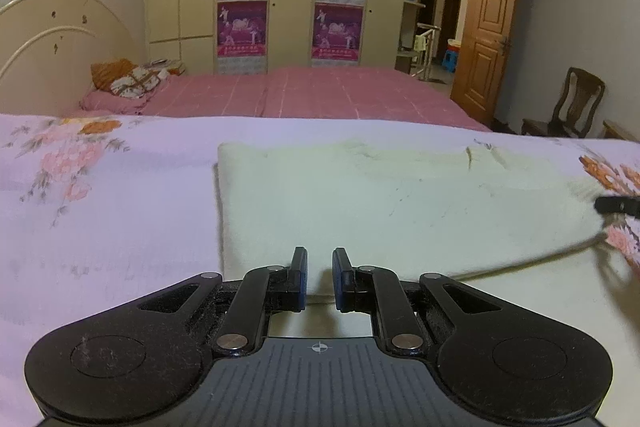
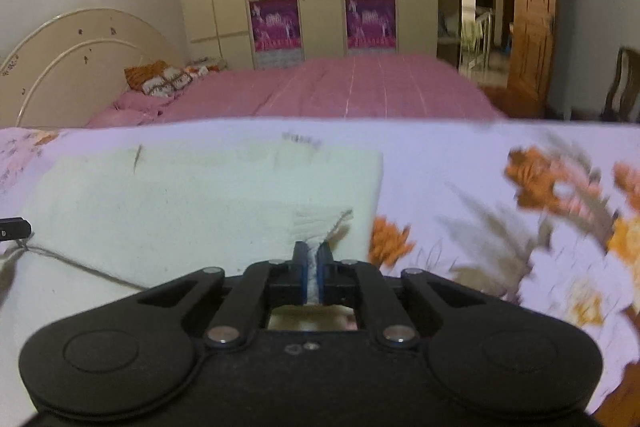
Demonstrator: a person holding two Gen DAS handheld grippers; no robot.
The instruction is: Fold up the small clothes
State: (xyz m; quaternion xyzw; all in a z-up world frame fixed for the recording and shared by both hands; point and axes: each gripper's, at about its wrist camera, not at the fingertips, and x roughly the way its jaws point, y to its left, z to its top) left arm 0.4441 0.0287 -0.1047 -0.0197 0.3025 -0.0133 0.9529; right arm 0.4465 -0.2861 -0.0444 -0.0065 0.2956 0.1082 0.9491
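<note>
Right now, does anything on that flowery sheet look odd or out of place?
A loose grey thread trails along the near edge of the cream cloth. The right gripper is shut on a bunched corner; the left gripper is open above the cloth. Otherwise nothing stands out.

The cream garment (image 2: 192,195) is cut off below by the right gripper (image 2: 314,259) — its pinched edge is hidden between the pads. Right of the garment, the floral bedsheet (image 2: 520,195) is smeared by blur.
</note>
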